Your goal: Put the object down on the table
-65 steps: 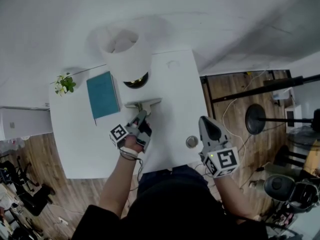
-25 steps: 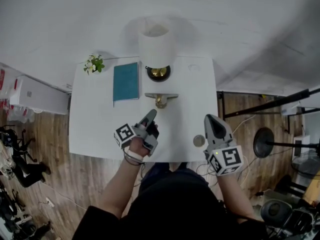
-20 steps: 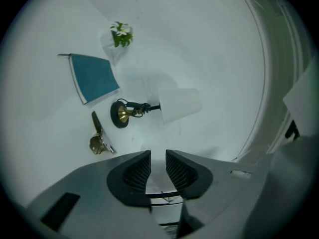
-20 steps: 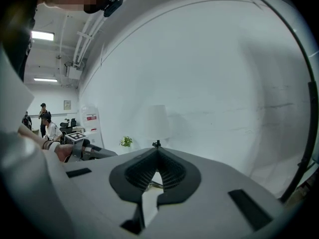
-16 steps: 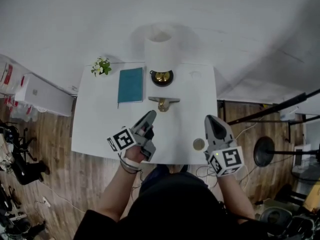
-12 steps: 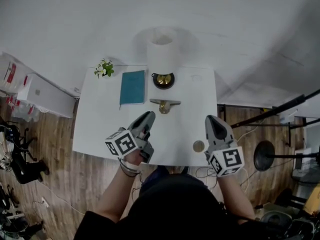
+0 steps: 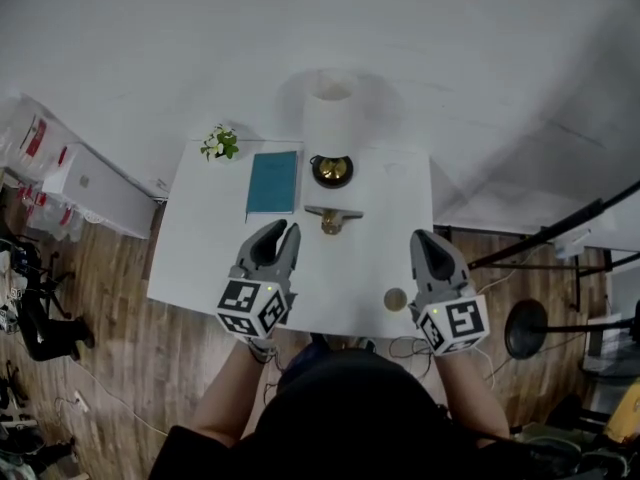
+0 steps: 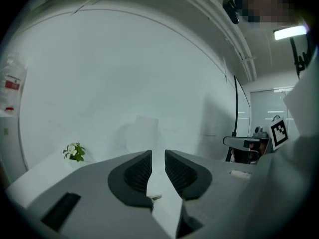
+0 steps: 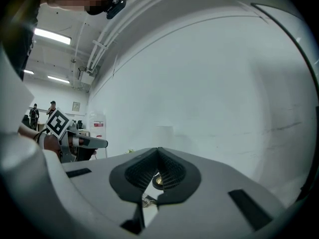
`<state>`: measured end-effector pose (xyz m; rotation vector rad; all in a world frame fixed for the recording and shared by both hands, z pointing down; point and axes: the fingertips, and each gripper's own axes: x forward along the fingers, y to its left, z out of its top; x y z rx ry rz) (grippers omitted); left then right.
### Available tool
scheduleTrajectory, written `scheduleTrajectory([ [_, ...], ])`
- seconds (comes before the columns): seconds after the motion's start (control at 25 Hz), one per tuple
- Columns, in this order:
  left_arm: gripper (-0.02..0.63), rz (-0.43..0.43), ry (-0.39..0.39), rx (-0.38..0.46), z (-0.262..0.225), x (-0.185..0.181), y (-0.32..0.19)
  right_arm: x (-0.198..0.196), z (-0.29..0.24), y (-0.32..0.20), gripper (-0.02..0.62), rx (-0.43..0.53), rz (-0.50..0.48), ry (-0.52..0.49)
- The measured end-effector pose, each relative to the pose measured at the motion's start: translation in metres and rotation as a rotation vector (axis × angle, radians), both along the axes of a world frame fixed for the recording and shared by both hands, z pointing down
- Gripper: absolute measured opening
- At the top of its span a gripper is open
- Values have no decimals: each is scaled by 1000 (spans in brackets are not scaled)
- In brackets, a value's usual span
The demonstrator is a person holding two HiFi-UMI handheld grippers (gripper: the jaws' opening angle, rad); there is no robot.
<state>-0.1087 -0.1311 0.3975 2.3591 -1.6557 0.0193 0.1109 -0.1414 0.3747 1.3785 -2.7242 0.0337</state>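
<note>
Far left of the white table (image 7: 200,253): small potted plant (image 7: 220,144) at the back corner, teal book (image 7: 273,181) just beside it; both well clear of the tools, low risk.

Left gripper (image 7: 279,230) hovers over the front half of the table; jaws parted by a narrow gap w/ nothing btwn them in its own view, so it's empty.

The task's thing, the brass-knobbed bar (image 7: 332,216), lies on the table ahead & slightly right of that gripper, just in front of the base of the lamp (image 7: 333,118); touches neither tool. Judgement: the put-down looks done.

Main risk from here: the left gripper is near the bar, so a forward or rightward swing while pulling away could clip it & skid it into the lamp base; lifting up & back should avoid that. Can't tell whether the bar sits stable on its knob or could tip or roll if bumped. Lamp has a tall white shade, prob. top-heavy; a knock from either tool might rock it.

Further right, a round disc (image 7: 395,298) sits close to the table's front edge, just beside the right gripper (image 7: 427,240); that one's jaws meet tip to tip, holding nothing. A careless sideways move could nudge the disc off the edge.
</note>
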Motion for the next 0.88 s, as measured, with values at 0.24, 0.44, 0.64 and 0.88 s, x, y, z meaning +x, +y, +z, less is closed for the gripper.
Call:
scheduleTrajectory([
  [0.24,75,-1,-53,44,-13,6,12,-4,-5,5,5,19,-18,-4],
  [0.44,74,-11,-68,41,-14,7,18,-3,-8,8,5,23,-24,-11],
  [0.64,72,-17,-86,43,-14,7,19,-2,-6,8,5,18,-20,-10],
  [0.88,72,-3,-79,40,-12,12,19,0,-4,8,5,15,-16,-12],
])
